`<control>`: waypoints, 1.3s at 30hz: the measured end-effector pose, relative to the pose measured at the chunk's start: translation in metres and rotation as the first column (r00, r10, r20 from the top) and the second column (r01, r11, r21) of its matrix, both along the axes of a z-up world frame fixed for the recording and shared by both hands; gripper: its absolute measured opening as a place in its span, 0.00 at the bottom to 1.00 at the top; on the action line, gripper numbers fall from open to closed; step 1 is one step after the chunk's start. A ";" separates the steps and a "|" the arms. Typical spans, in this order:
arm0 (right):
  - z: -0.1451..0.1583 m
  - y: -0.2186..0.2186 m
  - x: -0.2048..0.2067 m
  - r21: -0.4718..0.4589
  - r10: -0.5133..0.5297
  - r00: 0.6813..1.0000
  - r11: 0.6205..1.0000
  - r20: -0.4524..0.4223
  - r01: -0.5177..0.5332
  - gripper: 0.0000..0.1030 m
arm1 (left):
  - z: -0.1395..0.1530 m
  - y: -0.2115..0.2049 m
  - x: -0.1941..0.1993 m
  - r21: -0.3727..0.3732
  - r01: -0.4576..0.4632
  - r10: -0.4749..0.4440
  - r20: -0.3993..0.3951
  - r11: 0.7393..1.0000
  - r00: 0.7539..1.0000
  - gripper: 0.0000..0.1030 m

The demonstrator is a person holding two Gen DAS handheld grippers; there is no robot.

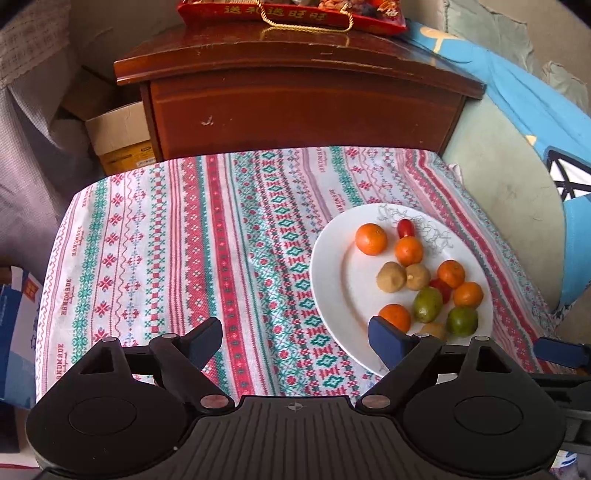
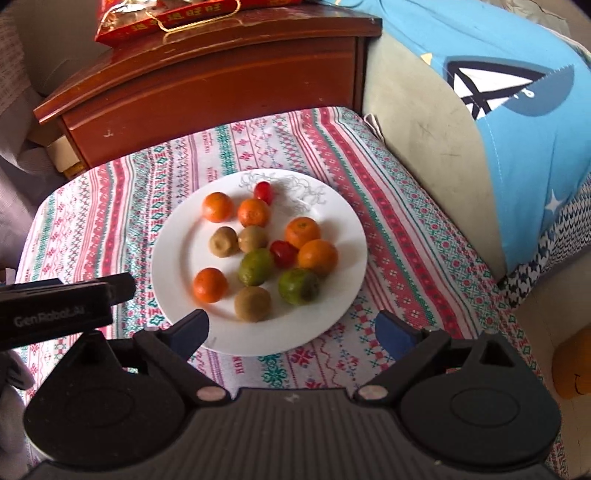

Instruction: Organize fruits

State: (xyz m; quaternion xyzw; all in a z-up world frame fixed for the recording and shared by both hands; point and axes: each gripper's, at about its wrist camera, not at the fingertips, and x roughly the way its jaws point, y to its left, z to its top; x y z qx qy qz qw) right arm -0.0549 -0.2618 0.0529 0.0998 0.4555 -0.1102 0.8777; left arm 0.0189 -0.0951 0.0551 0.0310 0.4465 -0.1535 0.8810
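My left gripper (image 1: 295, 334) hangs over a patterned tablecloth (image 1: 192, 236) striped in red, green and white, its jaws spread wide with nothing between them but cloth and the near rim of the white plate (image 1: 332, 280). My right gripper (image 2: 291, 328) is just as wide apart and empty, poised above the plate's near edge. The fruits all lie on that plate, which sits on the cloth toward the right side of the left view and in the middle of the right view: five small oranges (image 2: 218, 206), three brown kiwis (image 2: 253, 303), two green fruits (image 2: 298, 286) and two red tomatoes (image 2: 263, 192), loosely scattered, several touching each other. Behind the covered surface stands a dark wooden cabinet (image 1: 295, 107) with a red gift bag (image 1: 291, 13) on top. A cardboard box (image 1: 118, 136) sits on the floor to its left. To the right a pale cushion (image 2: 424, 147) rises beside the cloth, draped with a blue fabric (image 2: 517, 92) printed with a sailboat
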 end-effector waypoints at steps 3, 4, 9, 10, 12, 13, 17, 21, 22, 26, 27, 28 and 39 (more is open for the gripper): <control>-0.003 -0.004 0.002 0.009 -0.030 0.999 0.999 -0.013 0.031 0.94 | -0.005 -0.004 0.001 0.048 0.000 0.001 -0.008 0.999 1.000 0.85; -0.003 -0.005 0.003 0.018 -0.036 0.999 0.999 -0.015 0.036 0.94 | -0.006 -0.006 0.001 0.057 0.006 -0.005 -0.012 0.998 1.000 0.85; -0.004 -0.009 0.004 0.004 -0.056 0.998 0.998 -0.016 0.056 0.94 | -0.009 -0.013 -0.002 0.071 0.019 -0.017 -0.019 0.997 1.000 0.85; -0.005 -0.010 0.004 0.003 -0.062 0.998 0.998 -0.021 0.062 0.94 | -0.010 -0.013 -0.002 0.072 0.017 -0.016 -0.019 0.997 1.000 0.85; -0.008 -0.011 0.005 0.011 -0.070 0.997 0.997 -0.030 0.070 0.94 | -0.010 -0.014 -0.002 0.076 0.015 -0.014 -0.019 0.997 1.000 0.85; -0.009 -0.012 0.006 0.013 -0.071 0.997 0.997 -0.033 0.072 0.94 | -0.011 -0.014 -0.002 0.077 0.013 -0.011 -0.019 0.997 1.000 0.85; -0.010 -0.010 0.007 0.001 -0.071 0.997 0.997 -0.037 0.071 0.94 | -0.012 -0.014 0.000 0.087 0.004 -0.002 -0.021 0.996 1.000 0.85; -0.011 -0.009 0.009 -0.005 -0.068 0.997 0.998 -0.041 0.068 0.94 | -0.013 -0.017 0.000 0.101 0.006 -0.004 -0.018 0.995 1.000 0.85; -0.012 -0.009 0.009 -0.008 -0.068 0.997 0.998 -0.045 0.068 0.94 | -0.013 -0.017 -0.001 0.104 0.008 -0.006 -0.016 0.995 1.000 0.85; -0.014 -0.009 0.011 -0.021 -0.073 0.996 0.997 -0.054 0.072 0.94 | -0.014 -0.018 -0.001 0.118 0.011 -0.009 -0.017 0.993 1.000 0.85; -0.014 -0.009 0.011 -0.024 -0.074 0.996 0.997 -0.055 0.073 0.94 | -0.015 -0.018 0.000 0.117 0.010 -0.008 -0.020 0.993 1.000 0.85; -0.014 -0.009 0.011 -0.026 -0.075 0.996 0.997 -0.055 0.073 0.94 | -0.015 -0.018 0.000 0.118 0.010 -0.007 -0.021 0.993 1.000 0.85; -0.016 -0.008 0.015 -0.061 -0.084 0.995 0.995 -0.059 0.080 0.94 | -0.019 -0.024 -0.005 0.181 0.024 -0.023 -0.004 0.983 1.000 0.86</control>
